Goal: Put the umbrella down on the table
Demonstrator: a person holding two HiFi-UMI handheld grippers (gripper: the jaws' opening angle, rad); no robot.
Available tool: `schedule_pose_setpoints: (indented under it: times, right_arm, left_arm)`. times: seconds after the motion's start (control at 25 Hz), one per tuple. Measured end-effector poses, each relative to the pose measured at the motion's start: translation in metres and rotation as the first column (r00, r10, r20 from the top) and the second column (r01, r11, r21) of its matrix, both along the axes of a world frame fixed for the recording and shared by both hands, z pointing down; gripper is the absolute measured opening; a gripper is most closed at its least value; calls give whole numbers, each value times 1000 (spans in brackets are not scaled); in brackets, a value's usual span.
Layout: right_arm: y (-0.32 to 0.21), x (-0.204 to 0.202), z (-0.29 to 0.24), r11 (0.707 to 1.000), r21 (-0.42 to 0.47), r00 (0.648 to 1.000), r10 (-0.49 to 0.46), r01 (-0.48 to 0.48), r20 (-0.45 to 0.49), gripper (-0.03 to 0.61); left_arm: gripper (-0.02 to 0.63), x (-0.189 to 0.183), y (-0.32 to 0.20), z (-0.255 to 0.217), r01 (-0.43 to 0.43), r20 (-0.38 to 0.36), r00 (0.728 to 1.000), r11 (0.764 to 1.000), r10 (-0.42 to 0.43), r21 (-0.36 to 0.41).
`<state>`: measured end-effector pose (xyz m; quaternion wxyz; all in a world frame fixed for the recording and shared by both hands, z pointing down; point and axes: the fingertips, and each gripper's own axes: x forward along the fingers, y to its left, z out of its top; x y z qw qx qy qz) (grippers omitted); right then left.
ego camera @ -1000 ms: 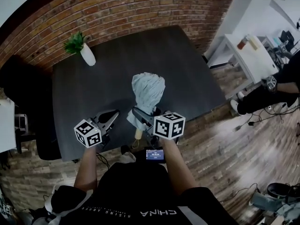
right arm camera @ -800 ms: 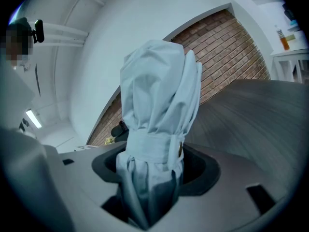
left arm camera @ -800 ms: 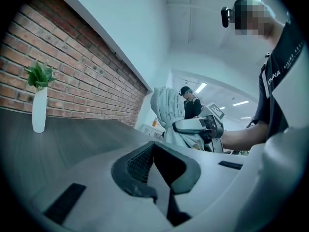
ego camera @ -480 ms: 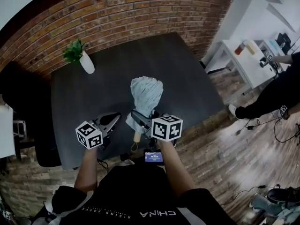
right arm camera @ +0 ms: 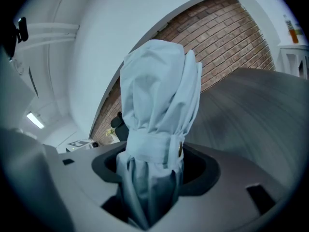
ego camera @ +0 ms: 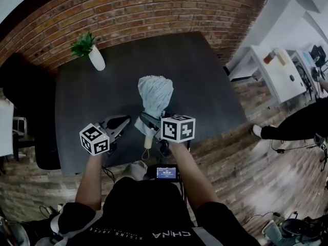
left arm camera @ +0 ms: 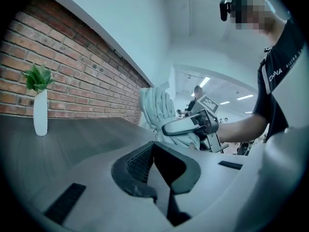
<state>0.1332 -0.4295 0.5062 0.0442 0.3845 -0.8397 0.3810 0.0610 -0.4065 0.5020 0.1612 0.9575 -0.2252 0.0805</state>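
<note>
Umbrella (ego camera: pixel 155 94): folded, pale blue, strapped shut, held over the near edge of the bench (ego camera: pixel 205 76).

Left to right along the bench:
- Far left corner: potted plant (ego camera: pixel 89 50), well apart from the work.
- Near edge, left: left gripper (ego camera: pixel 120 123). Its fingers stand a little apart with nothing between them, and they point across the bench.
- Near edge, middle: right gripper (ego camera: pixel 148 122). Its fingers are spread wide and clamp the umbrella just below its strap (right arm camera: pixel 179 151).

Key relation: the umbrella's long axis stands near upright, with the bunched crown up and leaning toward the bench's far edge. The wooden handle (ego camera: pixel 147 140) hangs down at the near edge. The right hand carries it alone, so laying it flat probably means tipping the crown forward onto the bare middle of the bench.

Hard to make out:
- Fabric covers the right pads.
- Neither gripper view shows the handle.
- I cannot tell whether the handle is clear of the bench edge.
</note>
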Motion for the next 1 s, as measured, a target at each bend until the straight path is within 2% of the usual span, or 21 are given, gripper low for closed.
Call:
schedule_pose_setpoints:
  times: [0.28, 0.52, 0.8, 1.0]
  right_arm:
    - [-75, -18, 34, 995, -99, 990, -47, 34, -133, 291]
    - [-135, -28, 67, 987, -157, 963, -75, 34, -260, 290]
    - [-188, -43, 105, 976, -212, 921, -119, 40, -372, 291]
    - [-213, -51, 132, 965, -258, 892, -148, 36, -428, 291]
  left_arm:
    - [3, -21, -76, 21, 30, 89, 996, 999, -28, -17]
    - [3, -32, -141, 46, 67, 157, 986, 995, -55, -68]
    - [3, -43, -198, 86, 145, 176, 978, 975, -115, -166]
    - [3, -42, -223, 117, 168, 193, 973, 961, -126, -219]
